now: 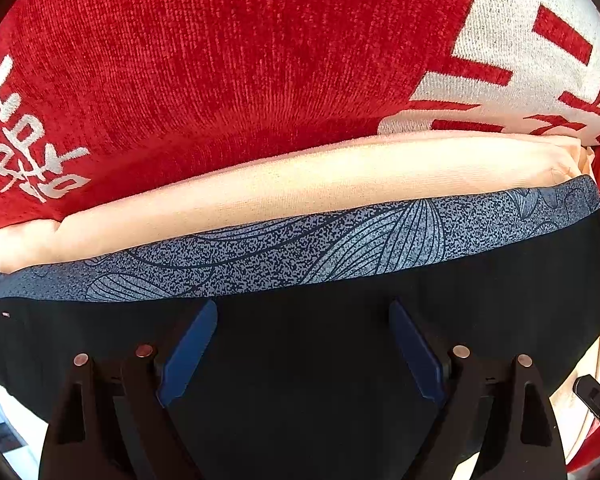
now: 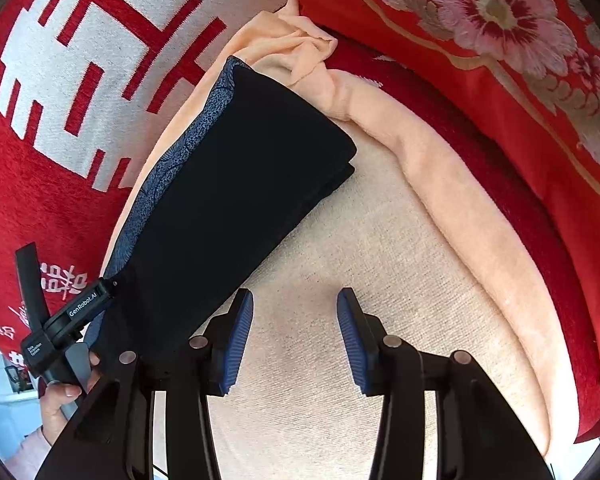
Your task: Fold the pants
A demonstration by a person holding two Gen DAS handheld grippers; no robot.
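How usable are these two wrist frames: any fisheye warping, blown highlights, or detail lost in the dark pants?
Left wrist: strong barrel bend curves the patterned waistband; the black pants read as flat black with no folds visible; the peach towel looks slightly overexposed. Right wrist: sharp and evenly lit, the red blanket weave is crisp, edges bow and corners vignette.

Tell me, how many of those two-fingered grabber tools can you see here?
2. The right gripper hangs open over the peach blanket, beside the folded black pants. The left gripper stands open directly over the pants at their other end. None seems hidden.
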